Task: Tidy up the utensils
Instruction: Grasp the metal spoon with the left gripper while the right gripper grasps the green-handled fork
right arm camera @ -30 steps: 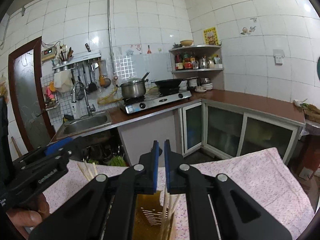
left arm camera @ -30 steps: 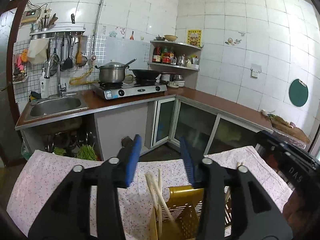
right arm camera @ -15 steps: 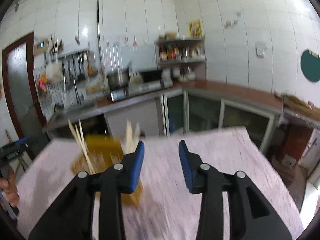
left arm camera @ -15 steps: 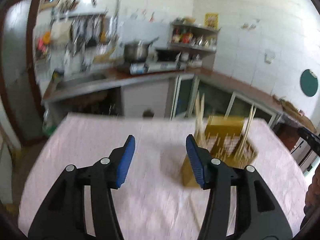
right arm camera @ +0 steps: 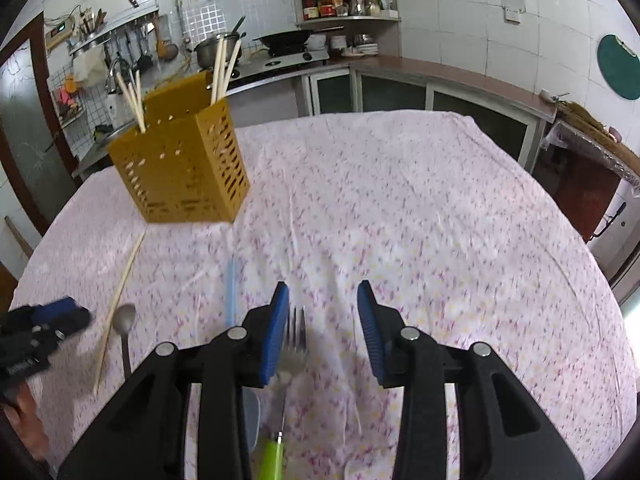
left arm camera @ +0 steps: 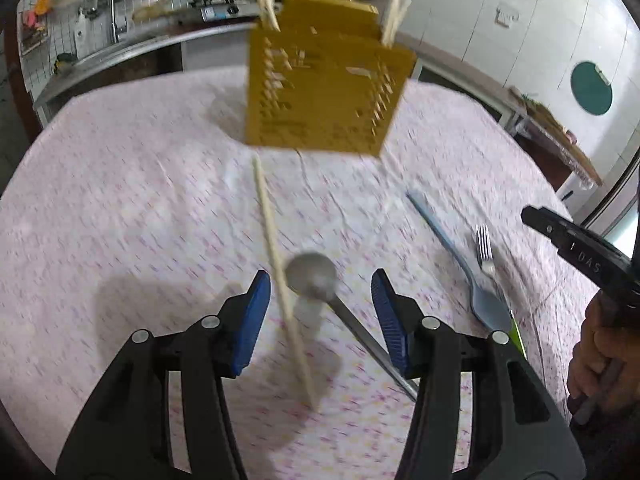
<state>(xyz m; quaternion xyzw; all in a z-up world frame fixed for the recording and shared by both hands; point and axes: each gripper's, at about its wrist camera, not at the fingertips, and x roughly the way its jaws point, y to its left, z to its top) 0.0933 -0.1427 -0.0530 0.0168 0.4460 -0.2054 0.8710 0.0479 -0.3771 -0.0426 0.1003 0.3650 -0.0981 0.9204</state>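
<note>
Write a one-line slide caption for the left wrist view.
Open left gripper hovering over a loose chopstick and metal spoon on the floral tablecloth, yellow utensil holder beyond.

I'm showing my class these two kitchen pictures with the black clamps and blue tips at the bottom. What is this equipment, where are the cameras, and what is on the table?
There is no robot here: a person holds a hand-operated gripper in each hand, each with a wide-angle camera looking forward along its two blue-padded fingers. One picture comes from the left gripper, the other from the right gripper. Both are open and hold nothing.

On the pink flowered tablecloth stands a yellow slotted plastic utensil holder with pale chopsticks in it. Lying loose are one pale chopstick, a metal spoon, a light blue plastic spoon and a metal fork with a green handle.
</note>
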